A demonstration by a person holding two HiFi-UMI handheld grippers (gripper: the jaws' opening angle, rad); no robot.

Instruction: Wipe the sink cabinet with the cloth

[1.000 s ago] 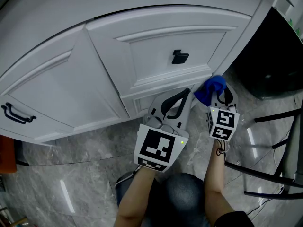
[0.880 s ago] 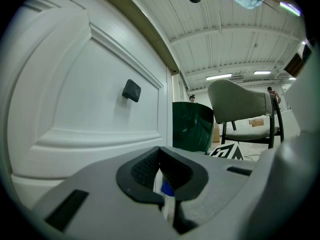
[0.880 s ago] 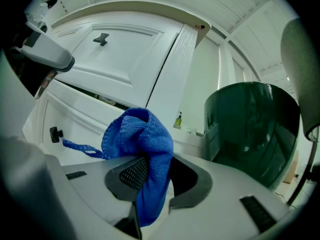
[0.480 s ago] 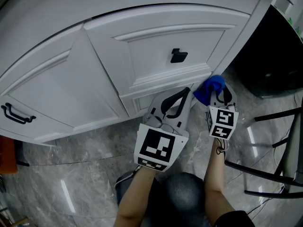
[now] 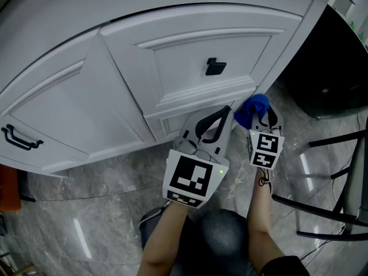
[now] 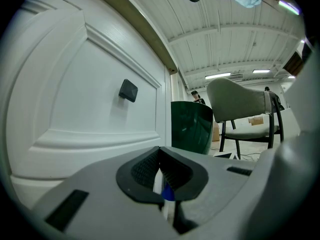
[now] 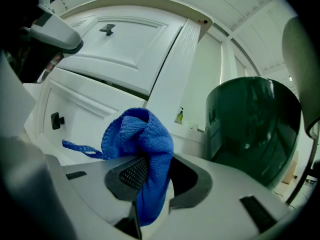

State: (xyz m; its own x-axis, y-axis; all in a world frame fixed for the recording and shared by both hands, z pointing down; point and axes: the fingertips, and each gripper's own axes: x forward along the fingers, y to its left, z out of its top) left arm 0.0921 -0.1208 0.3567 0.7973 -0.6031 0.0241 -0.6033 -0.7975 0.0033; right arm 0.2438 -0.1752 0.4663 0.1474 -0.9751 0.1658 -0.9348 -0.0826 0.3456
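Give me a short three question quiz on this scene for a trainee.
1. What does the right gripper hold between its jaws? A: a sponge. B: a blue cloth. C: a brush.
2. True or false: the left gripper has its jaws wide apart.
3. Fill the gap: the knob on the white cabinet door is ___ in colour.
Key: 1 B. 2 False, they are together. 3 black.
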